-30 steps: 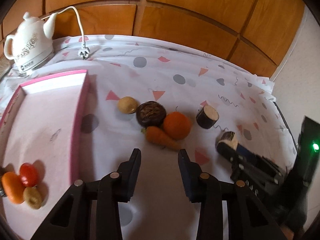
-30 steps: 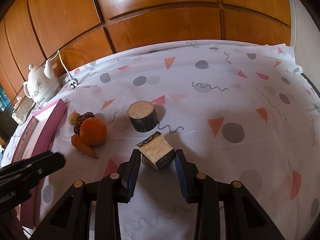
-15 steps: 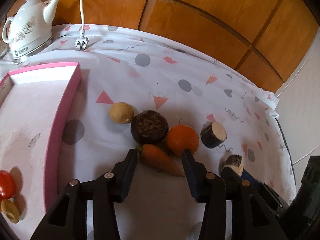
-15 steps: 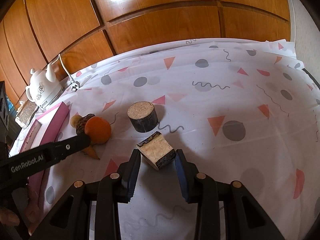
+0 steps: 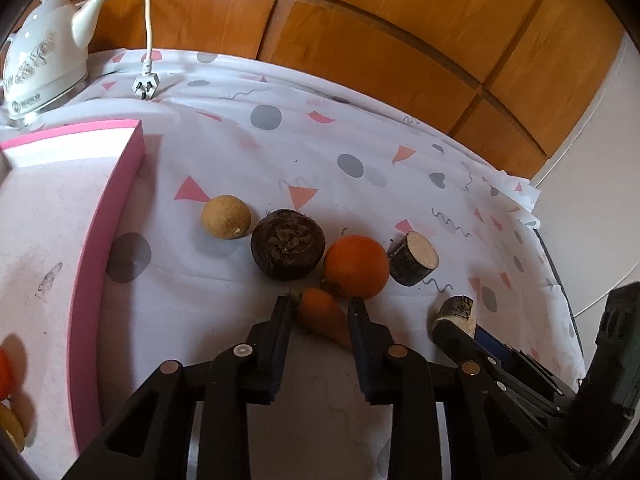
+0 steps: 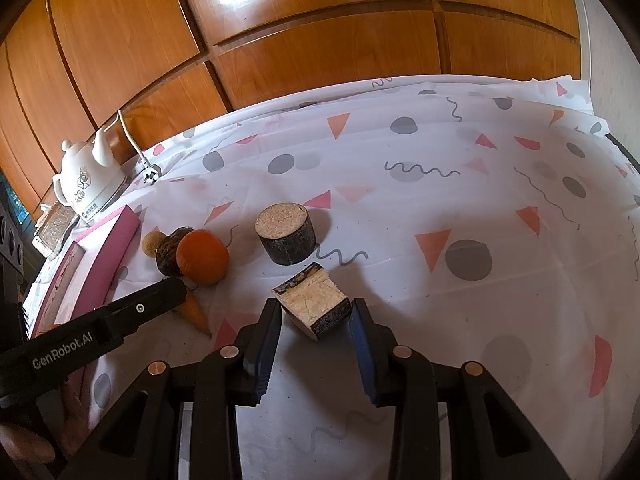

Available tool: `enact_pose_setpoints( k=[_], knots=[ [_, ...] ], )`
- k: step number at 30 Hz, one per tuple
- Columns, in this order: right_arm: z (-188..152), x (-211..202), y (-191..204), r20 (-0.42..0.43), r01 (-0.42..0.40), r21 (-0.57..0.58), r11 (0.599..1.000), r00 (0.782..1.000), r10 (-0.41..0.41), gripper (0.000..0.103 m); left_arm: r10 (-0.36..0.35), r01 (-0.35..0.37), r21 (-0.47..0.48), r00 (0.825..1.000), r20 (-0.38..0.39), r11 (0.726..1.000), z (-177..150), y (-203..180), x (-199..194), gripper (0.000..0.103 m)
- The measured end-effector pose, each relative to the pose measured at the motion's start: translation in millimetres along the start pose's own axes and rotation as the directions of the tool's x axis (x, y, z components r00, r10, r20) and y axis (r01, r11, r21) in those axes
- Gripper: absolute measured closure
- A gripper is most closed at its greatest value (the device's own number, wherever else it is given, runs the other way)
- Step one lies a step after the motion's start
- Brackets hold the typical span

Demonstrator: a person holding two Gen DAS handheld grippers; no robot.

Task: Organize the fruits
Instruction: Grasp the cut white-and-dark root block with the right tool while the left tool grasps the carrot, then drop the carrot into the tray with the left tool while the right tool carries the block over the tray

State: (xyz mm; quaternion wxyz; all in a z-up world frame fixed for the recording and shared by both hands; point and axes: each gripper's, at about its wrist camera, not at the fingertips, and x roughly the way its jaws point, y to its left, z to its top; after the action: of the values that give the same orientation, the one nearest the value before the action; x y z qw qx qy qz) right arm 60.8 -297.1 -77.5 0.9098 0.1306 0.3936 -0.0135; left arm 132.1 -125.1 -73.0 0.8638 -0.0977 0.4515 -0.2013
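In the left wrist view my left gripper (image 5: pixel 320 308) is open, its fingers on either side of a small carrot (image 5: pixel 324 314) lying on the cloth. Just beyond lie an orange (image 5: pixel 356 266), a dark round fruit (image 5: pixel 287 244) and a tan round fruit (image 5: pixel 226 216). In the right wrist view my right gripper (image 6: pixel 314 310) is open, its jaws close on both sides of a pale cut wedge with dark rind (image 6: pixel 314 304). A cut cylinder piece (image 6: pixel 285 236) stands behind it. The left gripper's finger (image 6: pixel 136 312) shows over the carrot (image 6: pixel 194 312).
A pink tray (image 5: pixel 116 216) lies at the left, with small fruits at its near corner (image 5: pixel 6 368). A white kettle (image 5: pixel 40 68) with cord and plug (image 5: pixel 146 86) stands at the back left. Wooden panels (image 6: pixel 320 32) back the table; the cloth's right edge (image 5: pixel 556 264) drops off.
My left gripper has moved forward and down from the tray side until its fingers straddle the carrot. The right gripper has stayed around the wedge.
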Motion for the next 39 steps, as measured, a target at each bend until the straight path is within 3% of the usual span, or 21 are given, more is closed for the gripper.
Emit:
enact_pose_setpoints(
  k=[7, 9, 16, 22, 26, 39],
  knots=[
    [0.3, 0.1, 0.2, -0.002, 0.002, 0.001, 1.0, 1.0, -0.002, 0.067, 0.031, -0.031, 0.012, 0.999, -0.008, 0.999, 3.6, -6.3, 6.2, 0.067],
    [0.6, 0.4, -0.1, -0.002, 0.002, 0.0, 1.0, 1.0, -0.002, 0.067, 0.027, -0.026, 0.027, 1.0, -0.003, 0.999, 2.1, -7.0, 4.6, 0.073],
    [0.5, 0.4, 1.5, -0.001, 0.011, -0.008, 1.0, 1.0, -0.011, 0.067, 0.009, -0.01, 0.023, 1.0, 0.016, 1.0, -7.6, -2.3, -9.5, 0.074],
    [-1.5, 4.4, 11.7, 0.002, 0.07, -0.063, 0.996, 0.998, -0.07, 0.069, 0.068, -0.082, 0.123, 0.991, 0.114, 0.989, -29.0, -13.9, -19.0, 0.074],
    [-1.4, 3.8, 11.7, 0.003, 0.072, -0.063, 0.995, 0.997, -0.072, 0.069, 0.053, -0.062, 0.088, 0.993, 0.102, 0.994, -25.6, -6.7, -14.4, 0.074],
    [-1.0, 2.9, 13.0, -0.001, 0.086, -0.076, 0.993, 0.996, -0.086, 0.07, 0.052, -0.063, 0.11, 0.993, 0.106, 0.992, -28.7, -10.4, -21.6, 0.075]
  ],
)
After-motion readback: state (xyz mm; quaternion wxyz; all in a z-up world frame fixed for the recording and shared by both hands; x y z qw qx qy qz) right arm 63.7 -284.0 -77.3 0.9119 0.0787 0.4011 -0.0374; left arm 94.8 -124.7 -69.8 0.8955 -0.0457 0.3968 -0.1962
